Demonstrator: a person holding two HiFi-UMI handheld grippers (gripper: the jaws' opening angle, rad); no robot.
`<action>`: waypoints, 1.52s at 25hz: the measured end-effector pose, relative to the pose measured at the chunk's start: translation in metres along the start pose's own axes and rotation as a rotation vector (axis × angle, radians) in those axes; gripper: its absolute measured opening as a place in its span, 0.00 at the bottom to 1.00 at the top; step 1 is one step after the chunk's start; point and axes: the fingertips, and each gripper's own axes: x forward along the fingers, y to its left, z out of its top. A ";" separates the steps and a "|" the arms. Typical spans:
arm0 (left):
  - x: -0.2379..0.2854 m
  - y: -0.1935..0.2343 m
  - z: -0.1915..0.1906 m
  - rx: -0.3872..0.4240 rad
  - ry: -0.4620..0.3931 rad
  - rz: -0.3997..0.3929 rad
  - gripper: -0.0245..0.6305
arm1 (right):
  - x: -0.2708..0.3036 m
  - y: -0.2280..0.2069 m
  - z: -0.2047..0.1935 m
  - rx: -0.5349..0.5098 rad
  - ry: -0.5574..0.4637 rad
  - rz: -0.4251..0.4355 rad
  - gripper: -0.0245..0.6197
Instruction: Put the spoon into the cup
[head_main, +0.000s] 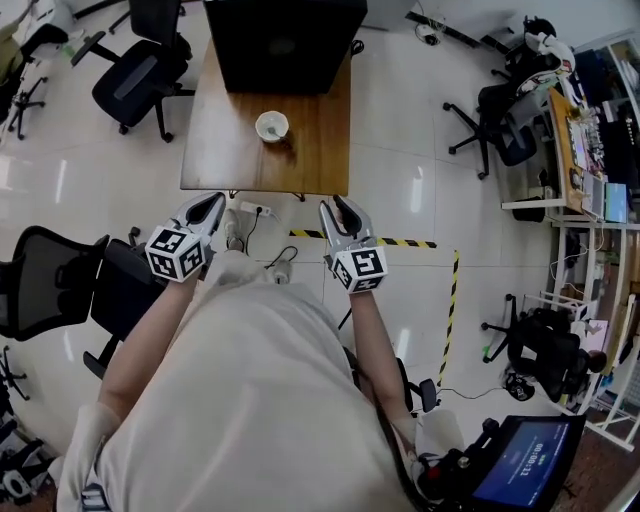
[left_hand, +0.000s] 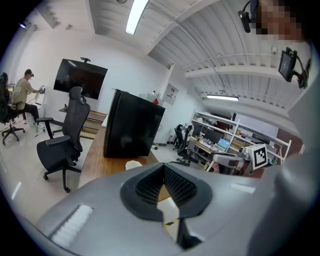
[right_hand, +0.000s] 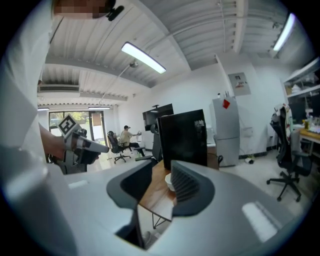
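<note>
Grippers empty, right (right_hand: 161, 172) closing, left (left_hand: 163, 169) shut

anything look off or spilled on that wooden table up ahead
Nothing stands out. The small white cup sits upright on the brown wooden table, just in front of the big black box, with no spill visible around it.

Camera layout: one overhead, two jaw-mounted.
Head view looks steeply down, bench (head_main: 225, 150) distant at upper centre. Both gripper views look near level along their jaws from well back; all three share bench and cup (head_main: 271, 126).
</note>
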 end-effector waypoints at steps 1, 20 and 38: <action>-0.003 -0.007 -0.008 0.004 0.007 0.002 0.04 | -0.009 0.003 -0.003 -0.015 0.002 0.008 0.22; -0.026 -0.047 -0.056 -0.030 0.038 0.002 0.04 | -0.094 0.006 0.005 -0.031 -0.083 -0.067 0.17; -0.086 0.034 -0.057 -0.114 0.003 0.072 0.04 | -0.042 0.005 -0.046 0.234 0.005 -0.191 0.17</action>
